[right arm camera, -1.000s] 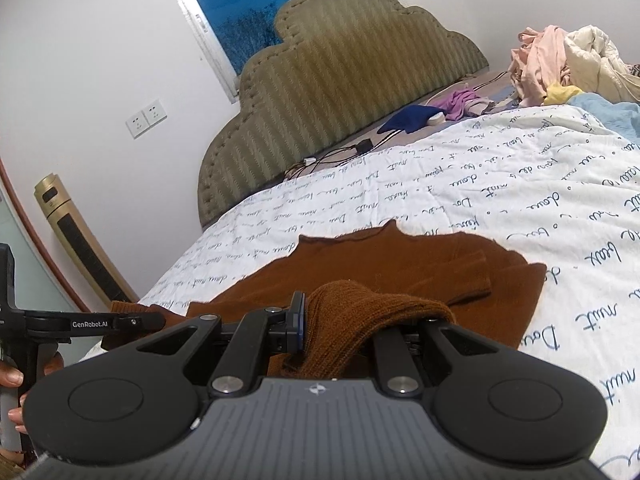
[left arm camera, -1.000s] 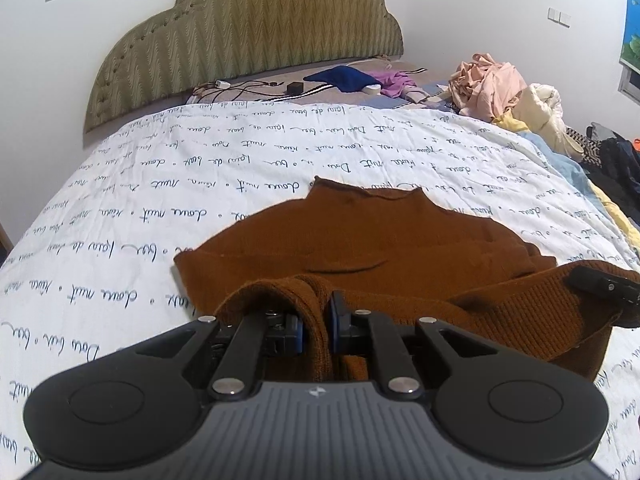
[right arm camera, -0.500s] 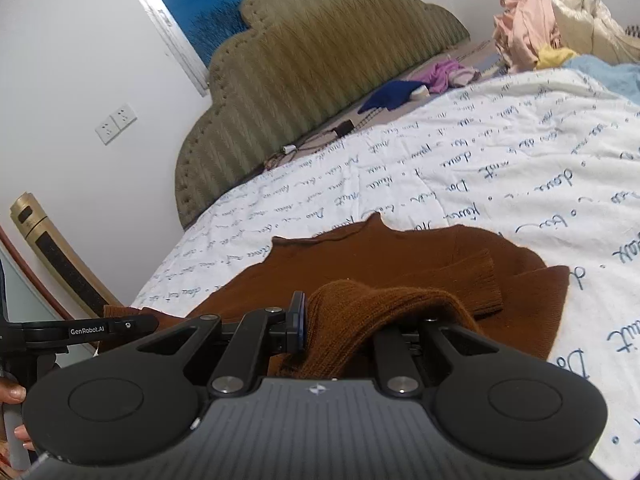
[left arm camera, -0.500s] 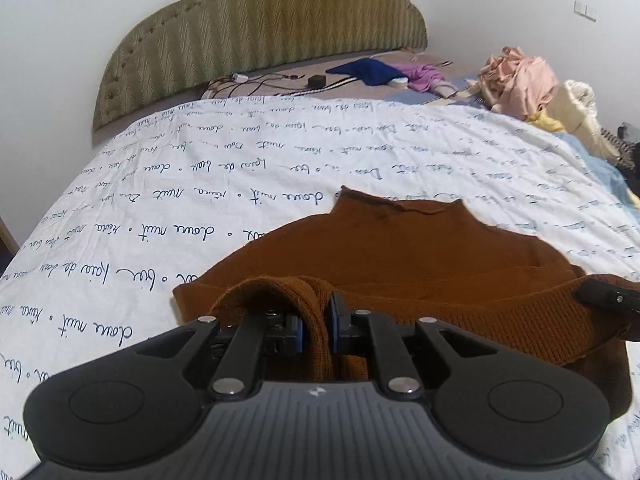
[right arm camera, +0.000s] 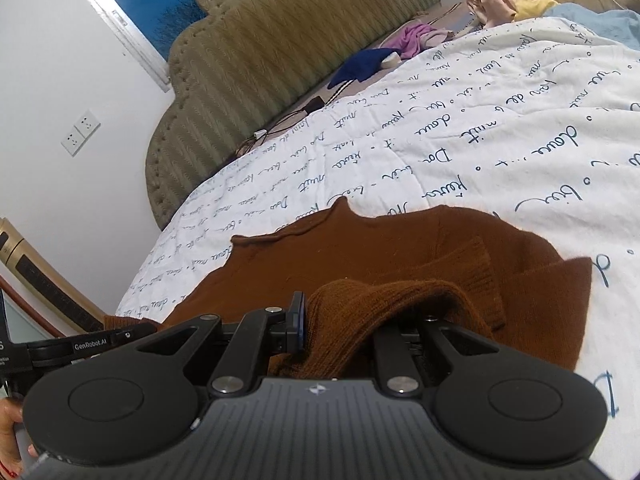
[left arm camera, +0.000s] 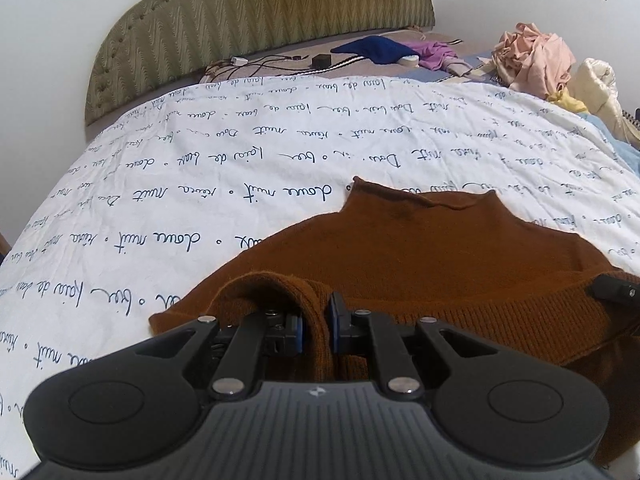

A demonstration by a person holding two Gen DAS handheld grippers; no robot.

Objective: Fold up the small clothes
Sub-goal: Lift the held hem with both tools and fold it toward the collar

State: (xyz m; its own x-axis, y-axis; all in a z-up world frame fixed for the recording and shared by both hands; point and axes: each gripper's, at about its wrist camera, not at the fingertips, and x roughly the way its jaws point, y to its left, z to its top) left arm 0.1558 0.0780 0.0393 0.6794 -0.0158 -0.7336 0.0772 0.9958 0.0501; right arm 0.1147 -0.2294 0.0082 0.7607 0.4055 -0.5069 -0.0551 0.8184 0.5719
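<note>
Brown sweater [left arm camera: 420, 264] fills the lower middle of my left view, on the white blanket [left arm camera: 200, 184]; my left gripper [left arm camera: 314, 326] pinches its hem. In my right view, the right gripper [right arm camera: 340, 328] pinches the other corner. I should lower both together, keeping edges even.

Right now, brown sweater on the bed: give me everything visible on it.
The brown sweater is a rust-coloured knit with a short rolled collar pointing toward the headboard and ribbed bands at hem and cuff. It lies on the white script-printed quilt, body flat, one sleeve folded across the chest. Its near ribbed edge is lifted off the bed: the left gripper is shut on a bunched fold of it, and the right gripper is shut on another, the knit draping over one finger.
</note>
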